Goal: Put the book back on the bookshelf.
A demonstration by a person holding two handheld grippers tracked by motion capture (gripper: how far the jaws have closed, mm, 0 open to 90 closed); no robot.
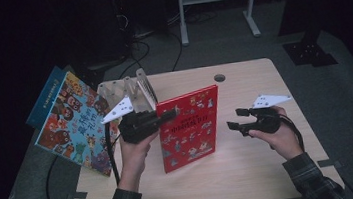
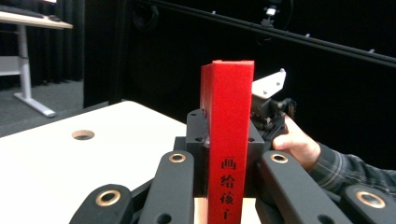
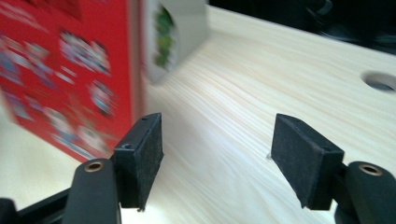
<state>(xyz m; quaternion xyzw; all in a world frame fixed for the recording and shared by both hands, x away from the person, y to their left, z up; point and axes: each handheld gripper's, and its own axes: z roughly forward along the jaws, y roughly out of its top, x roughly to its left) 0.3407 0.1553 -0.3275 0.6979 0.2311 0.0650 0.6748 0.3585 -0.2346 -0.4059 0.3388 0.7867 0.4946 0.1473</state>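
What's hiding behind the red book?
Behind the red book stands a slatted wooden book rack. The left gripper clamps the book's spine. The rack's base and the table right behind the book are covered.

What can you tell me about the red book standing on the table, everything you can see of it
The red book is a thin hardcover with a bright red cover crowded with small cartoon figures and Chinese lettering. Black Chinese characters run down its red spine. It stands upright on its bottom edge on the pale wooden table, near the middle. The left gripper is shut on its spine edge, one black jaw on each cover. The right gripper is open beside its far edge, not touching it.
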